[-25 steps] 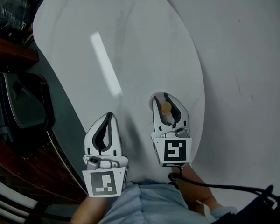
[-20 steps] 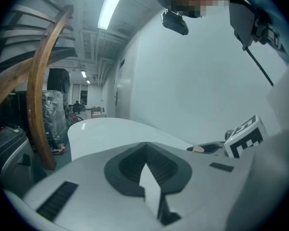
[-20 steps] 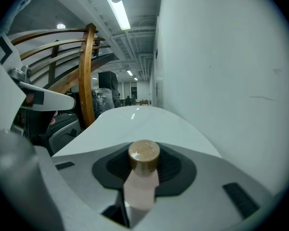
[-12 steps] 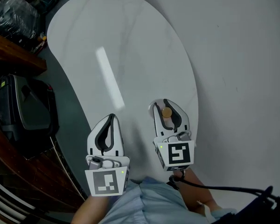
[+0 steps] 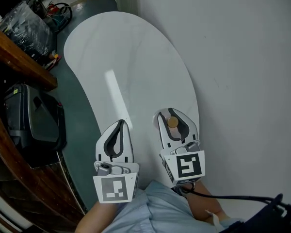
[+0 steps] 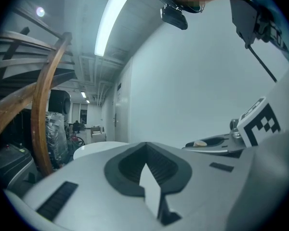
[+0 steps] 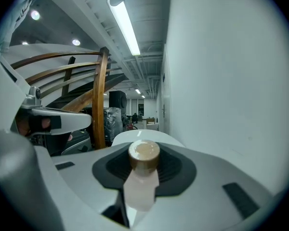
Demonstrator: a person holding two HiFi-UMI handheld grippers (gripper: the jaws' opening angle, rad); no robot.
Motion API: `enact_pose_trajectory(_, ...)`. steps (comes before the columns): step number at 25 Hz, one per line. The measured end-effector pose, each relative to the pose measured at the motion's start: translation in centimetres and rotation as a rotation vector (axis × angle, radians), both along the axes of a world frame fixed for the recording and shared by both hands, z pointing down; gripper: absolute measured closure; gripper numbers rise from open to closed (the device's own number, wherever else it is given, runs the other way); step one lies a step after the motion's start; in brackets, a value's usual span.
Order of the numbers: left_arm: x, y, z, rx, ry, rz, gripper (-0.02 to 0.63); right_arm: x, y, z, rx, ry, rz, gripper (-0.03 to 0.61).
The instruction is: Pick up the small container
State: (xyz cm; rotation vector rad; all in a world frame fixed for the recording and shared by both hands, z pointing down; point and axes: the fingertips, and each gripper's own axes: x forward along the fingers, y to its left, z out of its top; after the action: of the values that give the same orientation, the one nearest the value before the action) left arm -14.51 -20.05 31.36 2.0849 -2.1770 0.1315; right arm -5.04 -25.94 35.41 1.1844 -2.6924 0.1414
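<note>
A white oval table (image 5: 126,57) stands close against a plain white wall (image 5: 237,57), over a dark teal floor (image 5: 82,106). To its left are a curved wooden rail (image 5: 19,57), a black case (image 5: 34,125) on the floor, and a plastic-wrapped bundle (image 5: 26,25) farther back. In the head view both tools are held side by side over the near end of the table, pointing away from the person, whose light blue clothing (image 5: 155,210) shows at the bottom edge. The right gripper (image 5: 171,114) has its fingers closed on the small container (image 5: 172,123), a little bottle with a pale body and a round tan cap. In the right gripper view the container (image 7: 143,159) stands upright between the dark pads, cap uppermost, with the table top and a long ceiling light (image 7: 125,25) beyond it. The head view places it above the table's near right part, close to the wall. Whether its base touches the table no view shows. The left gripper (image 5: 120,124) is just to the left, apart from the right one, its fingers drawn together with nothing between them. The left gripper view shows its pads (image 6: 149,167) meeting and the right gripper's marker cube (image 6: 260,121) off to the side. A black cable (image 5: 233,196) trails from behind the right gripper toward the lower right.
</note>
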Motion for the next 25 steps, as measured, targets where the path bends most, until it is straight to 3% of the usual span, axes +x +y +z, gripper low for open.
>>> enact_pose_trajectory(4,0.1,1.5,-2.4,0.061,-0.011,0.002,0.615,-0.6,1.6,-3.5,0.082,-0.054,-0.013,0.471)
enact_pose_trajectory(8,0.4,2.0,-3.7,0.101,-0.029,-0.008,0.614,-0.2,2.3,-4.6,0.088,-0.047,-0.031,0.471)
enact_pose_trajectory(12,0.7,2.2,-4.4,0.128,-0.043,-0.012,0.615,-0.6,2.6,-6.2,0.15,-0.104,-0.051,0.471)
enact_pose_trajectory(15,0.8,2.7,-4.6,0.138,-0.047,-0.011,0.615,-0.6,3.2,-5.5,0.113,-0.062,-0.055,0.472)
enact_pose_trajectory(25,0.8,3.3,-5.0,0.155,-0.048,-0.011,0.615,-1.4,4.1,-5.8,0.141,-0.084,-0.088,0.472)
